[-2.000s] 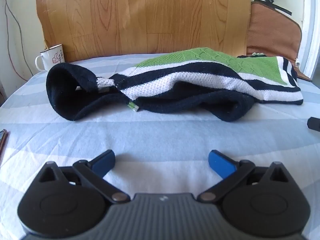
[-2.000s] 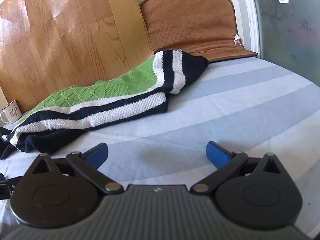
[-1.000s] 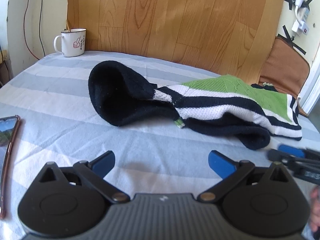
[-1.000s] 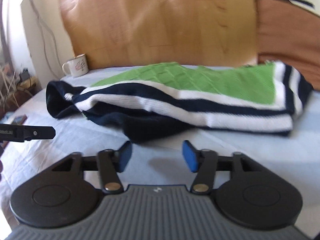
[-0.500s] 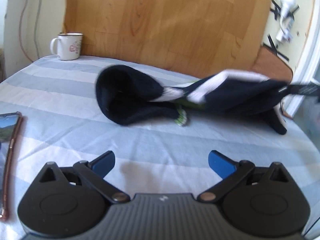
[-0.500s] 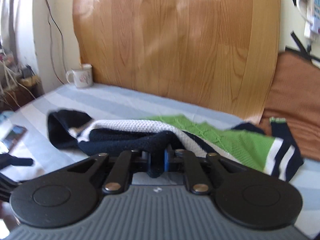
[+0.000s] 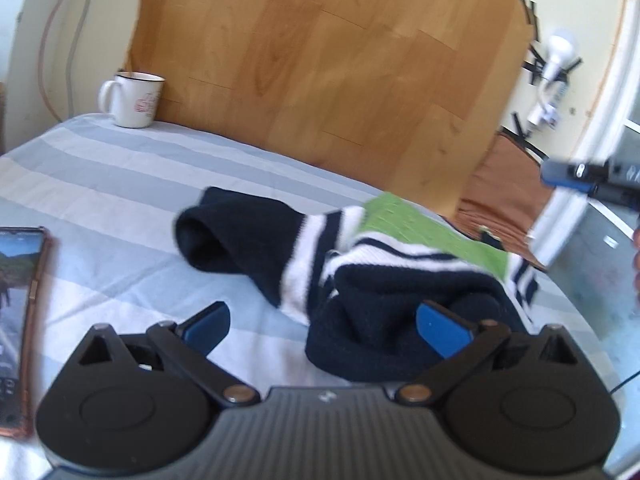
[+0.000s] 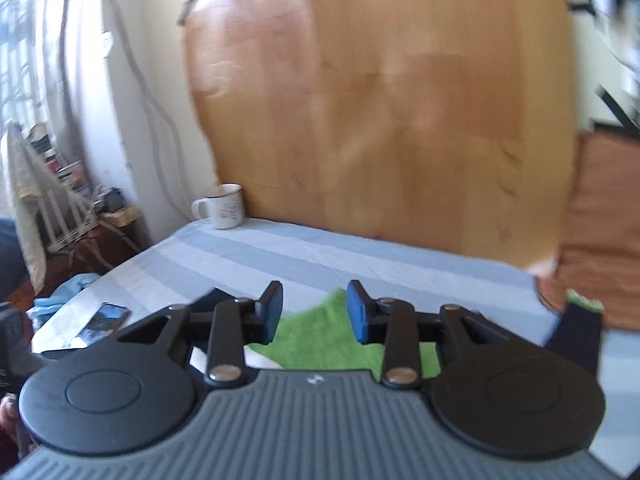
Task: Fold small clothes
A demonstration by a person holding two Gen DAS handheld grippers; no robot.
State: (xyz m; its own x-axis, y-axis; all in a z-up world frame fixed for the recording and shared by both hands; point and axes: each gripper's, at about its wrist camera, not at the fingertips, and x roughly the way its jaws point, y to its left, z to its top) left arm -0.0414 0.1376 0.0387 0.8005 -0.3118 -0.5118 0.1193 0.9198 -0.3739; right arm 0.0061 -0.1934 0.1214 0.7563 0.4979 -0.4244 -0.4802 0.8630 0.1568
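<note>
On the striped bedsheet point(image 7: 120, 184) the small knitted sweater point(image 7: 360, 264) now lies bunched, where a second ago it was stretched out flatter along the wooden headboard point(image 7: 320, 60). Its dark near edge was lifted by my right gripper point(image 8: 314, 314) and has dropped back as a heap close in front of my left gripper point(image 7: 320, 320). I read that as a first fold or a shake-out that has left the garment rumpled, so the folding has hardly begun. My right gripper's jaws are opening, and nothing sits between the blue pads; green knit shows only below and beyond them. My left gripper's fingers stand wide apart and grip nothing, though the dark heap lies just past the right finger. The sweater's long axis runs from the dark hood-like end at the left, toward the white mug point(image 7: 134, 100), to the green and striped end at the right by the brown cushion point(image 7: 504, 184). Motion blur softens the right wrist view, so I may be misjudging how the far end lies. A phone point(image 7: 16, 300) lies at the left edge, apart from the cloth.
</note>
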